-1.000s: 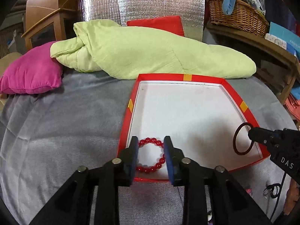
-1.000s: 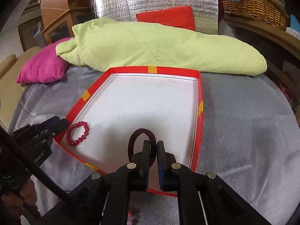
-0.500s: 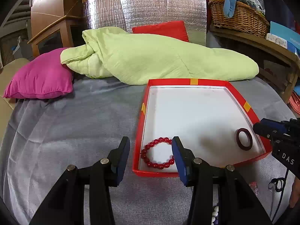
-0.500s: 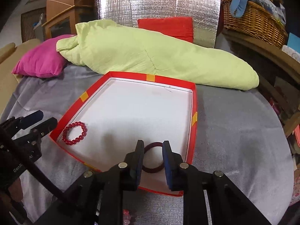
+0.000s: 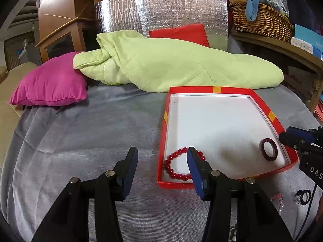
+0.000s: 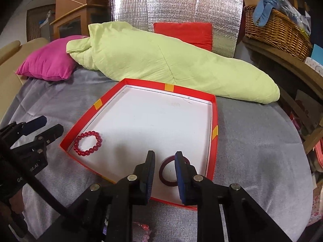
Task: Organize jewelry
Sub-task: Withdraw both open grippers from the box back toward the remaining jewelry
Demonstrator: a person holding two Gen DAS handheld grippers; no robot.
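A shallow red box (image 5: 220, 90) (image 6: 214, 121) with a white floor lies on the grey bedspread. A red bead bracelet (image 5: 177, 174) (image 6: 88, 143) rests flat in its near left corner. A dark maroon bangle (image 5: 269, 149) (image 6: 168, 172) lies flat in the near right corner. My left gripper (image 5: 162, 157) (image 6: 43, 125) hovers by the box's near left edge, its jaws opening, nothing between them. My right gripper (image 6: 165, 158) (image 5: 286, 134) stands open just above the bangle, not touching it.
A light green quilt (image 5: 171, 64) lies behind the box, a pink pillow (image 5: 50, 84) to the left, a red cushion (image 5: 179, 33) and silver foil panel behind. A wicker basket (image 5: 260, 22) sits on the wooden shelf at right. Small trinkets (image 5: 301, 196) (image 6: 143, 230) lie near the bed's front.
Both grippers let go: the bead bracelet and the bangle now lie in the box. The left jaws widened a lot, the right a little, and both grippers drew back from the box.
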